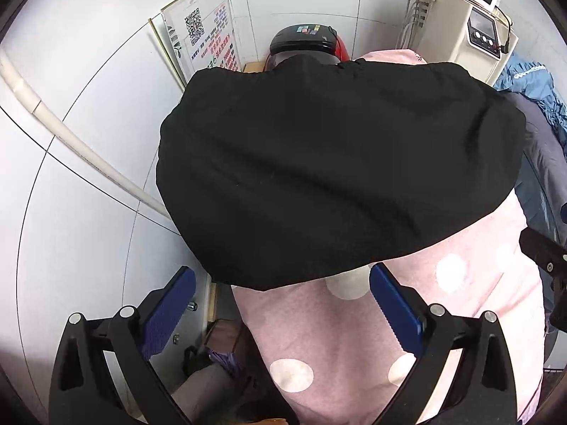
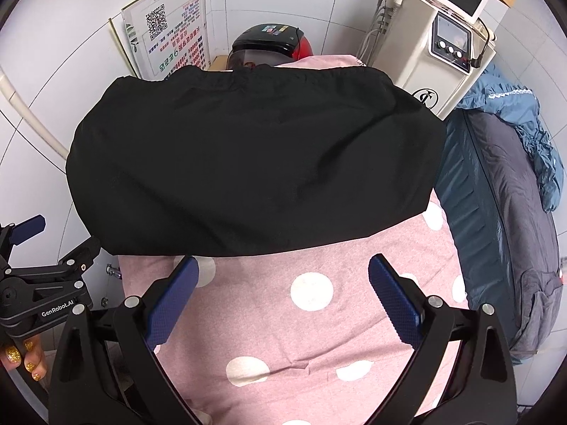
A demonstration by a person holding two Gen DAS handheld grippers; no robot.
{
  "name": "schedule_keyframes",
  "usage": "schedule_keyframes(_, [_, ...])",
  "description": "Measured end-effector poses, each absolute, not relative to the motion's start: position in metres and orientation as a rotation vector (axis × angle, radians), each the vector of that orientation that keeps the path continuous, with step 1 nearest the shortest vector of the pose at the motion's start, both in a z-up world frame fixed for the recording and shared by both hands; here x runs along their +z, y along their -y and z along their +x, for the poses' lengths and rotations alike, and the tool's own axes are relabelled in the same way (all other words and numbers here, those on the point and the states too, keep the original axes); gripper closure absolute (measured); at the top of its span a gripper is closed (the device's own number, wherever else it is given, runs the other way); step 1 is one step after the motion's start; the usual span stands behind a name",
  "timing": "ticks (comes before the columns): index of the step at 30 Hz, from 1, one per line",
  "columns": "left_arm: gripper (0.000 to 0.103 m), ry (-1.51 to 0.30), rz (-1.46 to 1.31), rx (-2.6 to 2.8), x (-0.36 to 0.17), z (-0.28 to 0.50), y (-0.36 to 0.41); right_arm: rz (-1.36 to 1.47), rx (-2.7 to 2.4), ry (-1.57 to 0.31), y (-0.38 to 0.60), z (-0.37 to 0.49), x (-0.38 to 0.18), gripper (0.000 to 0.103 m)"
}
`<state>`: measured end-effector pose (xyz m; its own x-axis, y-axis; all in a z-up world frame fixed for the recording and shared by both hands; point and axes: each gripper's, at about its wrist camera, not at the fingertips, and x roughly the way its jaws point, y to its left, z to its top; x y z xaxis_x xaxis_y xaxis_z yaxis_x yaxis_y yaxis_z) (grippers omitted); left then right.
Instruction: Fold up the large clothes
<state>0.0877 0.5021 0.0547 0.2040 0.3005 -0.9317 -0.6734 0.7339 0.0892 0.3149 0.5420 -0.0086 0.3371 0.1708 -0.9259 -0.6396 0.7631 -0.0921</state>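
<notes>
Nearest the left wrist lens: left gripper, blue pads spread wide, nothing between them, hovering over the near left edge of the pink dotted bed cover. Left pad out past the bed's edge, above the gap beside the white tiled wall; right pad over the cover.

Nearest the right wrist lens: right gripper, likewise spread wide and empty, both pads above the pink dotted bed cover.

Just beyond both sets of pads, toward 12 o'clock: black garment, folded into a broad, rounded block lying flat across the bed, gathered waistband edge at the far side. Near hem of the black garment close ahead of the pad tips, not touched by either gripper.

At 9 o'clock in the right wrist view: the left gripper seen from the side, and a person's fingers with gold glitter nails at 8 o'clock.

At 3 o'clock of the garment: grey padded bedding, with a blue jacket heaped at its far end.

Far side, 12 o'clock: black-and-red helmet-like item; at 11, a leaning printed board with a QR code; at 1, a cream machine with a screen.
</notes>
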Motion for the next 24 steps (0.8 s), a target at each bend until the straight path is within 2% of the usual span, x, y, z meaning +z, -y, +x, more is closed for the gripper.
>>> schedule_keyframes(24, [0.006,-1.190,-0.377,0.707,0.0509,0.0869,-0.5033,-0.499,0.555,-1.121,-0.5425,0.3128,-0.0152,0.008])
